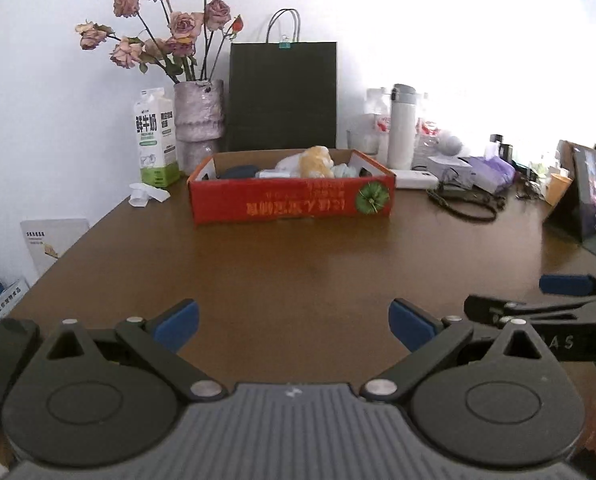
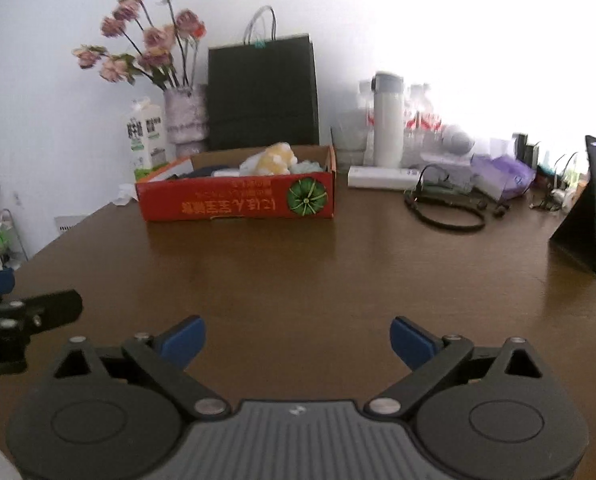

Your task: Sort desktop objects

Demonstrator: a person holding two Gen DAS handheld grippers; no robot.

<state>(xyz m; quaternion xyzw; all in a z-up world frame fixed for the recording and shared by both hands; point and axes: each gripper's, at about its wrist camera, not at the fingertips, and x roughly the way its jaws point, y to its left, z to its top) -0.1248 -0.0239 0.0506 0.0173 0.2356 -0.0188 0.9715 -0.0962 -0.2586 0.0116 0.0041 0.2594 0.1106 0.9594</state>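
Note:
A red cardboard box stands at the back middle of the brown table. Inside it lie a yellow soft item, a dark object and pale wrapped things. My left gripper hovers over the table's near part, jaws wide open, nothing between them. My right gripper is likewise open and empty above the table. In the left wrist view the right gripper's blue-tipped fingers enter from the right edge; in the right wrist view the left gripper's side shows at the left edge.
Along the back wall stand a milk carton, a vase of dried roses, a dark paper bag and a white flask. A black cable, purple tissue pack and a propped tablet lie at right.

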